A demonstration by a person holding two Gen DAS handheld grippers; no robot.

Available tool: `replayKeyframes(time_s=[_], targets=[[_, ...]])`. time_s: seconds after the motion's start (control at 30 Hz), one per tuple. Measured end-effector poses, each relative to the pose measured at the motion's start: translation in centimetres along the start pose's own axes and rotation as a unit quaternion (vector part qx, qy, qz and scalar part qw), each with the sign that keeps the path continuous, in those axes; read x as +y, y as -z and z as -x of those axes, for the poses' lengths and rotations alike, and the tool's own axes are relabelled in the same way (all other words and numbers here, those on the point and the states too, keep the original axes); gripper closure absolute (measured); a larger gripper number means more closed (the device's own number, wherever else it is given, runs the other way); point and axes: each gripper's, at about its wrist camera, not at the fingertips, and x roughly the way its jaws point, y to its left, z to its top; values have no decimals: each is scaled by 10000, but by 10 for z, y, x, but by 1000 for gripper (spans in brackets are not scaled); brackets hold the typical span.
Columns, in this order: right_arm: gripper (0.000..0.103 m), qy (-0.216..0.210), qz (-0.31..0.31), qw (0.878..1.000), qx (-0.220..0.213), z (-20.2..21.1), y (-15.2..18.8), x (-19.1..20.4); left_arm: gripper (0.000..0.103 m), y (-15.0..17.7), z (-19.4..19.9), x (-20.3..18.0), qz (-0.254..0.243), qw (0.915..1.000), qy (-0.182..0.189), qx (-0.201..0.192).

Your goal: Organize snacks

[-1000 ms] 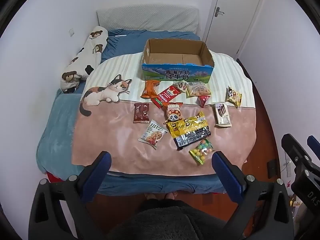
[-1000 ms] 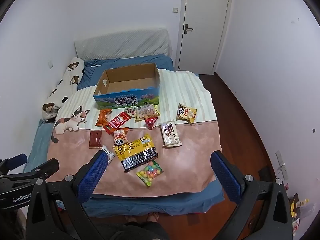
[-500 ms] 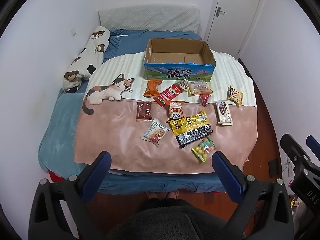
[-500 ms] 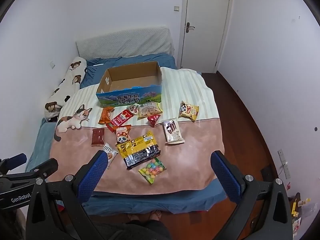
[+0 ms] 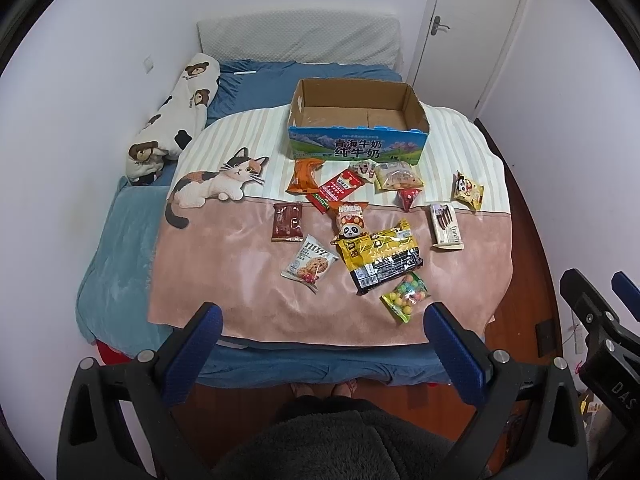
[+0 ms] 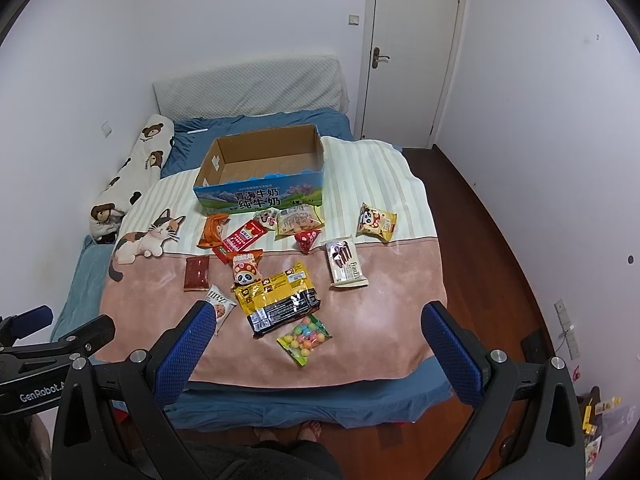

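Several snack packs lie on a blanket on the bed: a yellow-black bag [image 5: 378, 256] [image 6: 276, 296], a candy-ball pack [image 5: 405, 297] [image 6: 305, 335], a cookie pack [image 5: 309, 263], a dark red pack [image 5: 287, 222], a white wafer pack [image 5: 445, 225] [image 6: 345, 264] and a panda pack [image 5: 351, 222]. An empty cardboard milk box [image 5: 356, 128] [image 6: 260, 178] stands behind them. My left gripper [image 5: 320, 320] and right gripper [image 6: 320, 318] are both open and empty, held above the bed's near edge.
A bear-print bolster [image 5: 176, 120] lies along the left wall. A white door [image 6: 412, 52] is at the back right. Wood floor [image 6: 480, 240] runs along the bed's right side. My feet [image 5: 320, 390] stand at the bed's foot.
Both grippers have drifted slightly toward the bed; the snacks and box sit a little lower and larger in both views. Nothing on the bed has moved.
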Motion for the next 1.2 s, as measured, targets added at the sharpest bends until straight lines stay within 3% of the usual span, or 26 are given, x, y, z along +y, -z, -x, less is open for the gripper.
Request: replayKeyframes(time_s=[1.2], targets=[[0,-35,-30,10000,-5,3,0,-5,0,-8,0,-6,-13,10000,5,-17]])
